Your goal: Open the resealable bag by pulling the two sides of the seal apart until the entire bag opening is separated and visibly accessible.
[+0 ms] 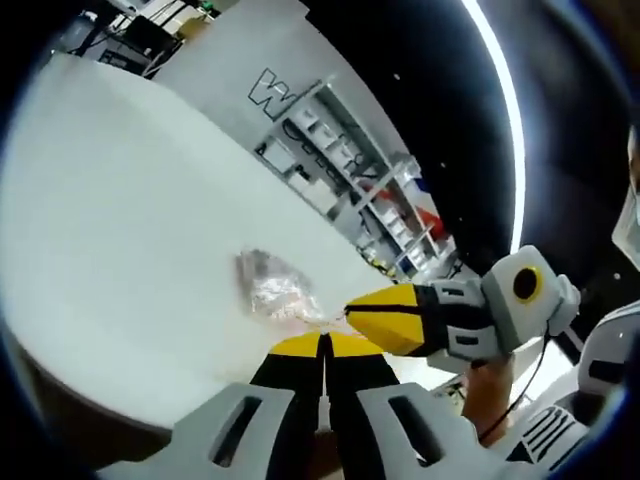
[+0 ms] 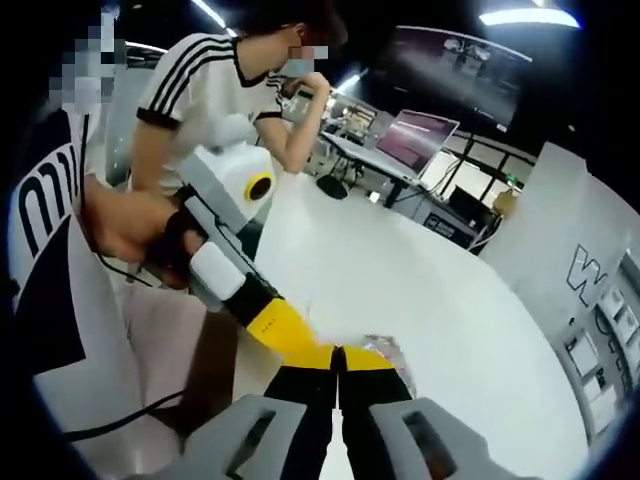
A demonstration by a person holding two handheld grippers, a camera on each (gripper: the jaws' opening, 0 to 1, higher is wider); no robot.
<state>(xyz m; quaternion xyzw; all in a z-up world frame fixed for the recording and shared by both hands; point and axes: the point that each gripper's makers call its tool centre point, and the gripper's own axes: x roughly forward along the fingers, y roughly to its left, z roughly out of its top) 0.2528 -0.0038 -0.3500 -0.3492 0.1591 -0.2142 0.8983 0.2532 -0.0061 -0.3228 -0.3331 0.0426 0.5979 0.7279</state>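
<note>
The left tool had its yellow tips pressed together on the near edge of the bag, and the right tool came in from the right with its tips clenched on that same edge, just beside it. I judged each had one side of the seal, placed so close so that a pull apart would split it. The mouth did not look open.

The bag, clear and crinkled with something pale inside, lay on the white worktop, its far end trailing away from the tools.

The left gripper view showed the bag nearly whole, with shelves beyond the worktop's far edge. In the right gripper view the right tool hid most of the bag; that view instead showed the left tool and a person in a striped shirt behind.
</note>
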